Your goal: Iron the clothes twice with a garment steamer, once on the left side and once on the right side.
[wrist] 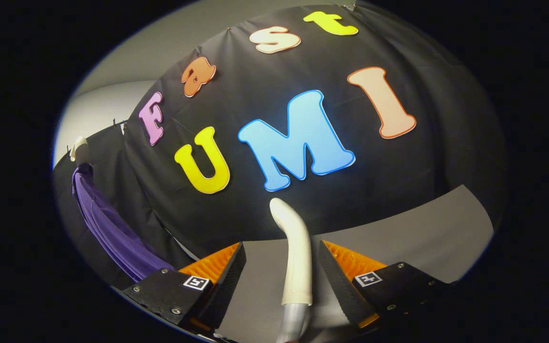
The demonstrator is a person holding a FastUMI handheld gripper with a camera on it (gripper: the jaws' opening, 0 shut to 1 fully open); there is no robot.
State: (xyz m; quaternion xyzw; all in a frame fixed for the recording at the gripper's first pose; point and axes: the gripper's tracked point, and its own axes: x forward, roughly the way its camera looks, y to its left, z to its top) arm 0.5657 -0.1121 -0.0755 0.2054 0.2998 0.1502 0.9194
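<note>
Between gripper (281, 267) fingers: steamer (296, 252), untouched.

Black cloth wall (398, 190), grey tabletop (398, 238) below it, pale wall (160, 47) above, white hanger hook (79, 148)

One white steamer handle (296, 257), one purple garment (112, 228), one hanger (80, 148), two open tongs fingers (217, 267)

My camera rides on my tool (281, 259), looking forward along its two spread fingers (217, 267). It sits low and close over the grey surface (398, 238), tilted sideways, facing the booth's black cloth wall (265, 205) nearby.
</note>
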